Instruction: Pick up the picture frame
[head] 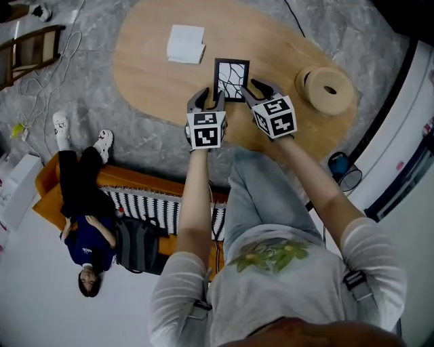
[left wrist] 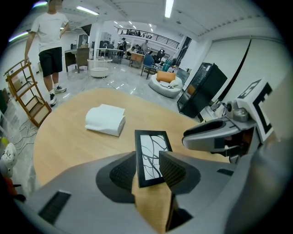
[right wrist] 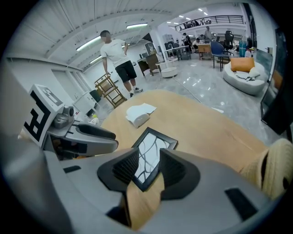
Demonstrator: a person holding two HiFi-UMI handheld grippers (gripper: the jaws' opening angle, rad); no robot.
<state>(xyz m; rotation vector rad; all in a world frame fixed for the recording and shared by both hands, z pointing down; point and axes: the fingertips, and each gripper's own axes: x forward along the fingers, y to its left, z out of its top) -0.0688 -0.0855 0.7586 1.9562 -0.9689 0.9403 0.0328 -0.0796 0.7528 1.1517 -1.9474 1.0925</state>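
Wooden tabletop (head: 149, 68) fills the near ground. At the near corners of the picture frame (head: 231, 80) (black-edged, lying flat) the left gripper (head: 211, 98) and right gripper (head: 254, 88) stand with jaws spread wide, clamping nothing. Beyond the frame, to its left, lies a white folded stack (head: 186, 43).

Light: bright, even, from ceiling strips (left wrist: 170, 7).
Shadows: soft, faint on the desk (head: 149, 74).
Distortion: strong fisheye, dark corners in gripper views.
Focus: left gripper (left wrist: 147, 170) soft near lens.
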